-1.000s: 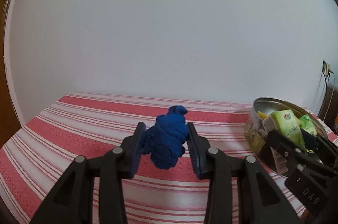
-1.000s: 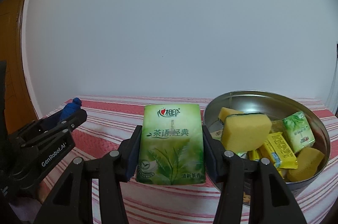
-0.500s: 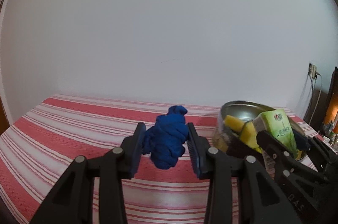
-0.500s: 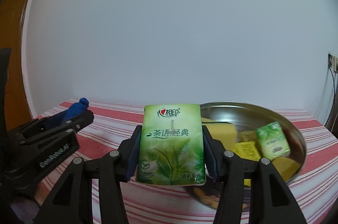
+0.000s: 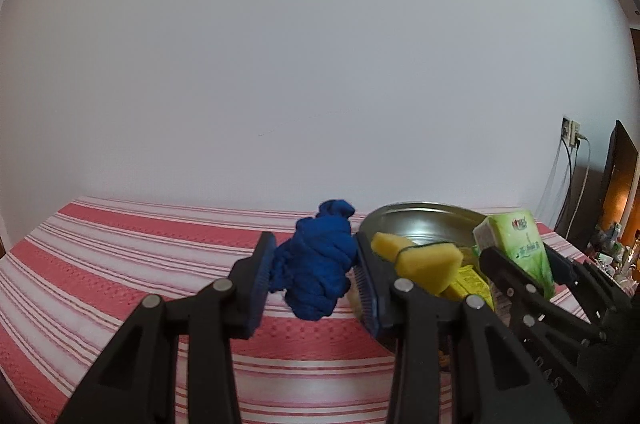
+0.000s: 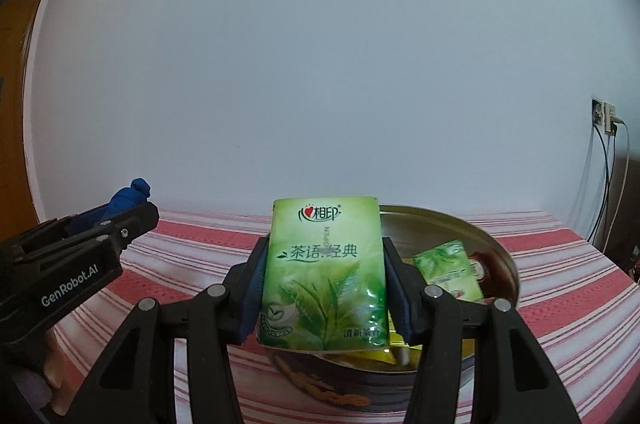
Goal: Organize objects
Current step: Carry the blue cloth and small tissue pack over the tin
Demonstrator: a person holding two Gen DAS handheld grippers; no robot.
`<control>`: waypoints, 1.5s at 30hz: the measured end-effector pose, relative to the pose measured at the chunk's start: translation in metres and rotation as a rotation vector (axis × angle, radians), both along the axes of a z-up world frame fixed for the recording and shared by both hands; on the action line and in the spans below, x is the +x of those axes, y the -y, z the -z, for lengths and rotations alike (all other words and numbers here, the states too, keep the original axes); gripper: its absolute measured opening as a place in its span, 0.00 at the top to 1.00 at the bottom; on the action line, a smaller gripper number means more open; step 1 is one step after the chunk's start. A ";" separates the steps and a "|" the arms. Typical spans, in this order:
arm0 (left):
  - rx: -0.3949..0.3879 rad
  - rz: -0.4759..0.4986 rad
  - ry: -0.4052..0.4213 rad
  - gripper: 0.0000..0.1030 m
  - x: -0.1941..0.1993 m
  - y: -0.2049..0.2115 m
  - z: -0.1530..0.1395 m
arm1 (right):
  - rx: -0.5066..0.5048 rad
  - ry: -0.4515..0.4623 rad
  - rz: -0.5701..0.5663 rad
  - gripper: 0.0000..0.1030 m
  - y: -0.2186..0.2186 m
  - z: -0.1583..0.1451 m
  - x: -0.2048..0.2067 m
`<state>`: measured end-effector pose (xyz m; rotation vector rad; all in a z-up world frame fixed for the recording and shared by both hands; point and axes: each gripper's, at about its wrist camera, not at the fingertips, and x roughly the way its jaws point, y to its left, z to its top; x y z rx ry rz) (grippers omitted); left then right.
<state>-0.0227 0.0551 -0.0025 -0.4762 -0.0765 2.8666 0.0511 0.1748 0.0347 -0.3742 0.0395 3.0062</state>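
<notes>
In the left wrist view we see our left gripper (image 5: pixel 314 274) low in the middle of the frame, its two pads clamped on a bunched blue cloth (image 5: pixel 318 266) that bulges up above them and hangs a little below. Behind it runs the surface (image 5: pixel 120 264), covered in a red and white striped cloth, with a plain white wall above.

To the right of the blue cloth sits a round metal tin (image 5: pixel 420 222). Inside it we can make out a yellow sponge (image 5: pixel 424 260) leaning near the left side of the tin, and a yellow packet (image 5: pixel 472 282) below it. At the right edge of that view our right gripper (image 5: pixel 520 256) reaches in, with a green tissue pack (image 5: pixel 516 240) between its fingers, held over the right side of the tin.

The right wrist view shows the same green tissue pack (image 6: pixel 325 274) upright in the centre of the frame, both pads of the right gripper (image 6: pixel 325 290) pressed against its sides. The metal tin (image 6: pixel 496 256) lies just behind and below it, with a second, smaller green pack (image 6: pixel 448 270) inside at the right. At the left of this frame our left gripper (image 6: pixel 120 220) shows side-on, the blue cloth (image 6: pixel 130 198) poking up from it.

A wall socket (image 6: pixel 604 120) with cables sits at the right edge.
</notes>
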 end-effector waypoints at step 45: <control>0.025 0.160 0.049 0.63 -0.019 -0.083 -0.009 | 0.000 0.028 0.197 0.46 -0.125 -0.004 -0.068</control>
